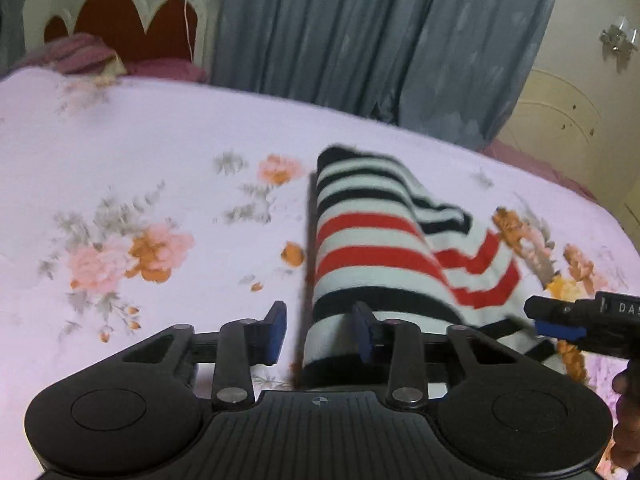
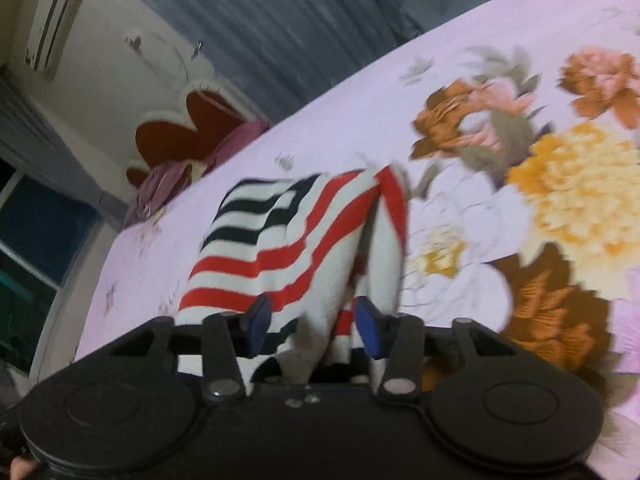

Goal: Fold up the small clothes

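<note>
Bedroom with a bed under a pale pink floral sheet (image 1: 120, 140), a white headboard with red heart-shaped panels (image 1: 132, 16) at far left, dark pink pillows (image 1: 80, 56) below it, and blue-grey curtains (image 1: 360, 40) behind. High at left in the right wrist view, a wall air conditioner (image 2: 54, 24). On the sheet, right of centre in the left wrist view, a small striped knit garment (image 1: 368, 240), white with black and red bands, folded over into a rounded roll along its left edge, the rest spreading flat to the right. Left gripper (image 1: 320, 328) with jaws parted, blue pads wide apart, the near end of the roll lying between them and against the right pad; no firm clamp to be seen. At far right of that view, the right gripper (image 1: 560, 322) reaching in over the garment's right edge. In its own view, right gripper (image 2: 312, 324) with jaws apart, bunched cloth of the garment rising between the fingers; pinched or merely lying there, cannot tell. Motion blur in both views.
</note>
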